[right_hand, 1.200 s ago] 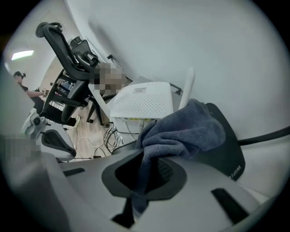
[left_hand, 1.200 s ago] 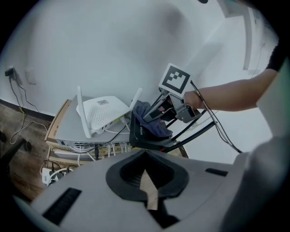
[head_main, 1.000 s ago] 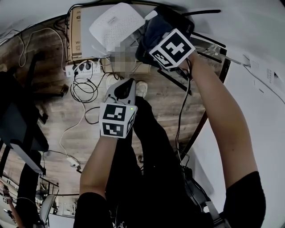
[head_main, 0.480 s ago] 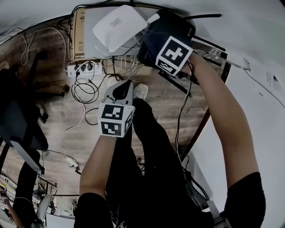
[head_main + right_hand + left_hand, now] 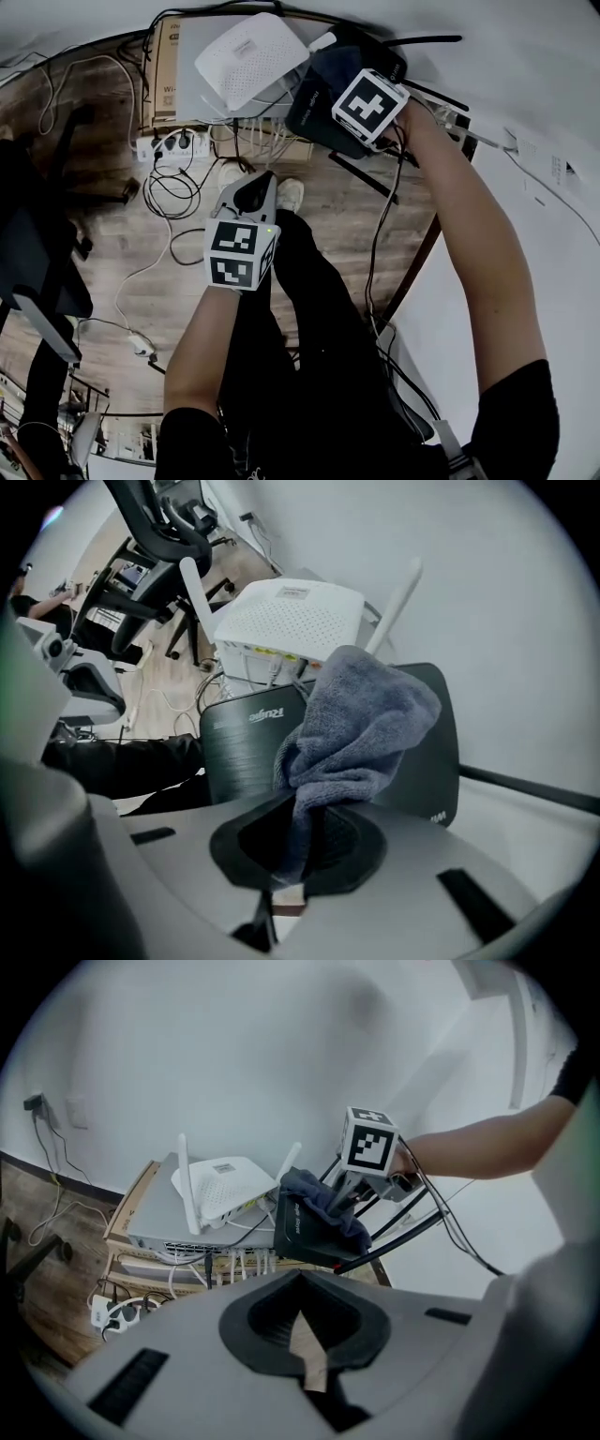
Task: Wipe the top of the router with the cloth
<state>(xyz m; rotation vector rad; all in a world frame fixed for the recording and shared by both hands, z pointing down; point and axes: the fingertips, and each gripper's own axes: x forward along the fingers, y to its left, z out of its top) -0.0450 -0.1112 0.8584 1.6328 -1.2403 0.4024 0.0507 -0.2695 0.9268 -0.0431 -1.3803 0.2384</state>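
Wooden floor (image 5: 141,248) below; flat black plastic router (image 5: 312,111) sits upper centre.
Right gripper (image 5: 298,844) clamps crumpled grey-blue cloth (image 5: 361,714) onto its top; left gripper (image 5: 261,187), jaws together, holds nothing, mid-frame.

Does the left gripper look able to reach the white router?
Probably yes: the left gripper is empty, with open air between it and the white router. The right gripper is at the black router alongside, off that path.

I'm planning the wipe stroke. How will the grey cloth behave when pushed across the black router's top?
Likely floppy: the cloth bunches and drapes in soft folds from the right tool. Probably light, since a pinch at one end holds it. Its fuzzy nap may drag on the black router rather than slide.
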